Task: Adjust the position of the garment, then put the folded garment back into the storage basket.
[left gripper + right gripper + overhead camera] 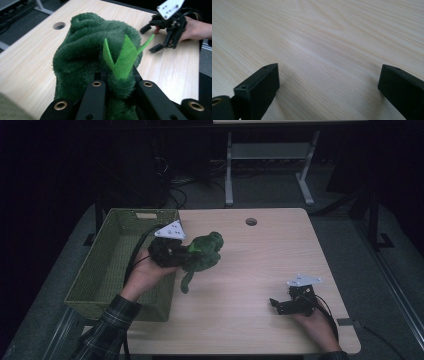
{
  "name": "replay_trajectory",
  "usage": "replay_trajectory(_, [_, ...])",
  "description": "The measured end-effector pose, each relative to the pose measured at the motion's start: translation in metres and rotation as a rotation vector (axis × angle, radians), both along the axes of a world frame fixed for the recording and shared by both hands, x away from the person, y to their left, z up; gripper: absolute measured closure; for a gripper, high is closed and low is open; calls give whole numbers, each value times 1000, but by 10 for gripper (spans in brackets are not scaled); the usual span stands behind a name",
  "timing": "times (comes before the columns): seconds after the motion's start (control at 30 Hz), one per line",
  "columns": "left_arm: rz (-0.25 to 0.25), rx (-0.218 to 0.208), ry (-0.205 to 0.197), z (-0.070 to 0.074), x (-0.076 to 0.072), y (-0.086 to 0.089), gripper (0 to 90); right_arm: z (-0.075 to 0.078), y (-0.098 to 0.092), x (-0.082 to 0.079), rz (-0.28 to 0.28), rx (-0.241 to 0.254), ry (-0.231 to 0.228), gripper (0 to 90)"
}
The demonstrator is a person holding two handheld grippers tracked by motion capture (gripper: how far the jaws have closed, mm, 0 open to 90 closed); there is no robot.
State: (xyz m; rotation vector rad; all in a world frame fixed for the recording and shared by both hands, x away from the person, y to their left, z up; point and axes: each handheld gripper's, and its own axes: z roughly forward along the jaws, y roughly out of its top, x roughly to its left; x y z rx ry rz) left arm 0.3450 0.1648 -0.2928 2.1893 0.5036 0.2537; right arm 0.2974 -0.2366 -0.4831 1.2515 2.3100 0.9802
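Note:
A dark green plush toy (202, 252) with light green felt spikes hangs above the wooden table (240, 320), close to the right rim of the woven green basket (107, 270). My left gripper (181, 253) is shut on it. In the left gripper view the black jaws pinch the plush toy (85, 52) from both sides, and its felt spikes (122, 60) stick up between them. My right gripper (276, 305) rests low over the table at the front right, open, with nothing between its jaws. In the right gripper view bare wood (324, 50) lies between the wide-apart jaws of that gripper (329, 80).
The basket stands along the table's left edge, its inside dark. A round cable hole (251, 221) sits near the table's far edge. Behind the table are a metal table frame (270, 165) and cables on the floor.

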Motion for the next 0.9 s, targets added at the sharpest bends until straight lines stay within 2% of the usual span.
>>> replay_trajectory(0.23, [63, 3, -25, 13, 0, 31, 813, 0, 0, 0, -3, 1, -3, 40])
replay_trajectory(0.57, [176, -9, -46, 22, -4, 82, 813, 0, 0, 0, -5, 0, -2, 42])
replay_trajectory(0.8, [257, 3, -51, 17, -9, 115, 813, 0, 0, 0, -7, -1, -2, 44])
replay_trajectory(0.9, [291, 29, -50, 10, -10, 125, 813, 0, 0, 0, -6, -1, -3, 44])
